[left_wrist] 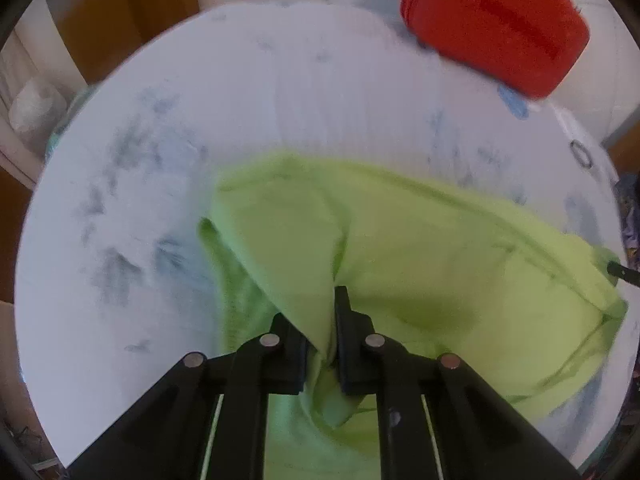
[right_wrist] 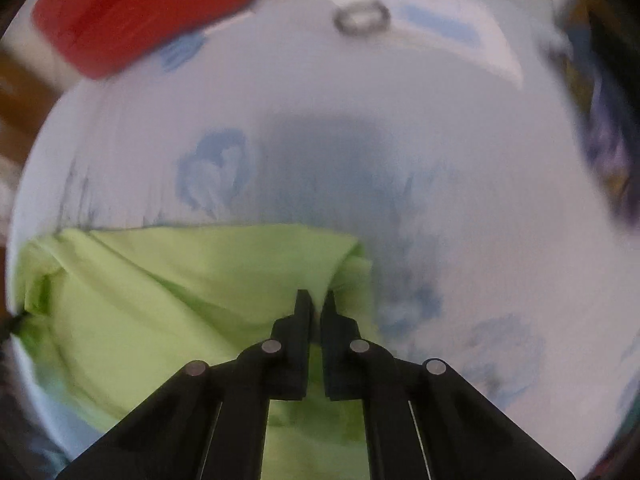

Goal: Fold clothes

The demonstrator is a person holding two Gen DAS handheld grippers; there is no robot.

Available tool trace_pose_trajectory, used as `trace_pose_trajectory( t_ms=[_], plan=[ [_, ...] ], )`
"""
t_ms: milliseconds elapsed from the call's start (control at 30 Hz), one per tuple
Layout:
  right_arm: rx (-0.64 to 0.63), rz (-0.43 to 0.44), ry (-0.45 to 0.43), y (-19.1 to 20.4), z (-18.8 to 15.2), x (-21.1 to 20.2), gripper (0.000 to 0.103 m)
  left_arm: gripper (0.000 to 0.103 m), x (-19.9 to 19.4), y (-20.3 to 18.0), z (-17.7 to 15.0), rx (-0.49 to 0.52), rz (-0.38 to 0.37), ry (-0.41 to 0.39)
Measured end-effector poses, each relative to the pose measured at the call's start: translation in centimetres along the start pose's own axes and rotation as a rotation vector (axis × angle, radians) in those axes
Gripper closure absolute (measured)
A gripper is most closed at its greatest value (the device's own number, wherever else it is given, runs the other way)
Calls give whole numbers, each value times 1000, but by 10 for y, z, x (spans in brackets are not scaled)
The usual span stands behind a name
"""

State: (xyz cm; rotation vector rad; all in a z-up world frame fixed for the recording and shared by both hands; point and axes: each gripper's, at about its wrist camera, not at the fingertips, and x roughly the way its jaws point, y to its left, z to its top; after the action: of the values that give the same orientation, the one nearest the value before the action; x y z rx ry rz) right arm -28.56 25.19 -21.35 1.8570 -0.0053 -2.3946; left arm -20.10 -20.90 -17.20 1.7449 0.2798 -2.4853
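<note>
A light green garment [left_wrist: 420, 256] lies spread and creased on a white table [left_wrist: 140, 160] with blue smudges. My left gripper [left_wrist: 320, 312] is shut on a fold of the green garment near its left side, with cloth bunched between the fingers. My right gripper [right_wrist: 318, 300] is shut on the garment's right edge [right_wrist: 200, 280], cloth pinched between the narrow fingertips. The tip of the right gripper shows at the garment's far right in the left wrist view [left_wrist: 618, 269]. Both views are motion-blurred.
A red plastic box [left_wrist: 496, 20] stands at the far right of the table; it also shows top left in the right wrist view [right_wrist: 136, 8]. A dark ring [right_wrist: 362, 18] and a white-and-blue sheet [right_wrist: 448, 36] lie near the far edge. Dark patterned cloth [right_wrist: 608, 152] lies at the right.
</note>
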Motion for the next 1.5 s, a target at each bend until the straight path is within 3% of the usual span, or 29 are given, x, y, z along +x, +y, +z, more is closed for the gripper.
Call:
trace_pose_trajectory(
  t_ms=[133,200,267,333,400,533,667,900,1033,1233,1333,1400,1433,1500],
  plan=[
    [18,-52,-94,-24,17,-15,98,92,-8,11,-3,23,-26,11],
    [36,-32,-75,-34,24,-8,88,91,-3,15,-6,21,-51,36],
    [72,1,-79,-41,18,-14,82,77,-8,19,-8,2,-84,35],
    [110,36,-87,-48,11,-21,82,40,-24,25,-6,-19,-118,-10],
    [148,70,-95,-55,4,-29,76,26,-47,30,-3,-40,-132,-72],
    [195,125,-91,-60,-18,-49,75,26,-68,34,0,-32,-84,-115],
    [217,161,-66,-60,-38,-55,74,26,-59,28,-14,12,-36,-72],
    [105,282,-8,-4,-68,-49,74,26,-31,26,-42,13,-59,-9],
    [84,338,31,32,-70,-35,74,26,-27,28,-39,-31,-96,-44],
    [-90,447,34,135,-77,-39,74,26,-43,29,-29,-38,-122,-120],
    [-145,506,39,189,-73,-36,74,26,-37,28,-28,24,-73,-114],
    [-149,532,53,218,-69,-28,74,26,-28,35,-27,17,-104,-90],
    [-143,543,72,230,-67,-20,73,26,-23,40,-26,2,-125,-76],
    [-129,562,113,252,-63,-5,61,26,-12,45,-21,-17,-161,-46]
  ],
)
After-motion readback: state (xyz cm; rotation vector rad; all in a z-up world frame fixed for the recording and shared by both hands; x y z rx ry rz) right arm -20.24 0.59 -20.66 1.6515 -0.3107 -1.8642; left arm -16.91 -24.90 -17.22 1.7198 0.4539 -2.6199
